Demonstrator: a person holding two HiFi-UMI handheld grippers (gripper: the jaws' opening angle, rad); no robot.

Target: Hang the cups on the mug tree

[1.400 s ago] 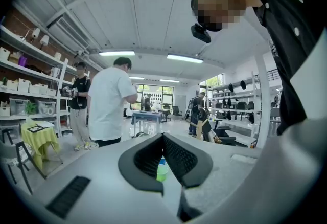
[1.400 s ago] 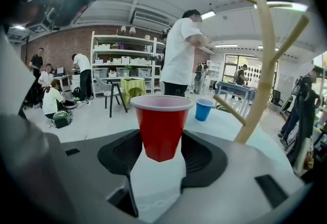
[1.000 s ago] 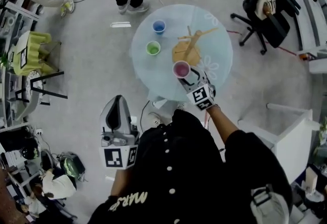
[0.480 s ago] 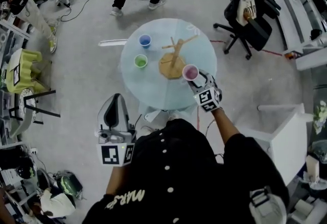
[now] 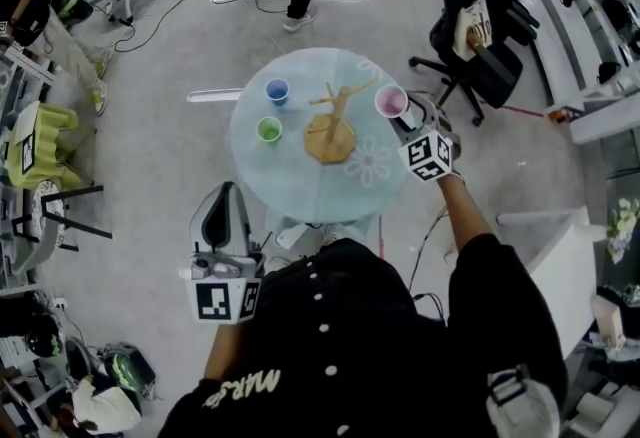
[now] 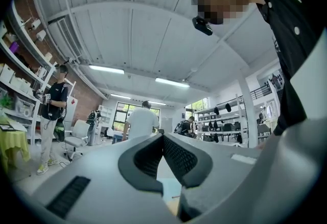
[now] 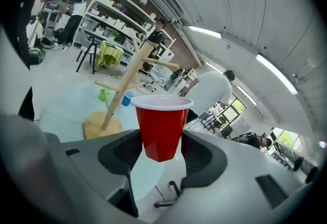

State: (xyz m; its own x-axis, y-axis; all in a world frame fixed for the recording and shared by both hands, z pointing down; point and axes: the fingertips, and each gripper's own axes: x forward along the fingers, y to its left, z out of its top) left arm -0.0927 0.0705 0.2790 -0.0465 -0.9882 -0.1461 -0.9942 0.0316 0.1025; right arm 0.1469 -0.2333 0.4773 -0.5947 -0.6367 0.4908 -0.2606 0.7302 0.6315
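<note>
Right gripper view: gripping red cup (image 7: 161,126) in right tongs (image 7: 162,154) near mug tree (image 7: 122,90), left tongs (image 6: 163,138) closed; next, likely upending onto peg.

The red cup (image 7: 161,126) has a white rim. The bench (image 5: 300,186) is pale blue-green glass with white flower outlines; on it are a blue cup (image 5: 277,90) and a green cup (image 5: 268,129). The mug tree (image 5: 330,126) is light bare wood. The left gripper (image 6: 163,137) and the right gripper (image 7: 161,140) are grey with black ribbed pads (image 7: 121,150). Each marker cube (image 5: 430,156) is white with black square patterns. The person's top (image 5: 380,356) is black with white buttons.
</note>
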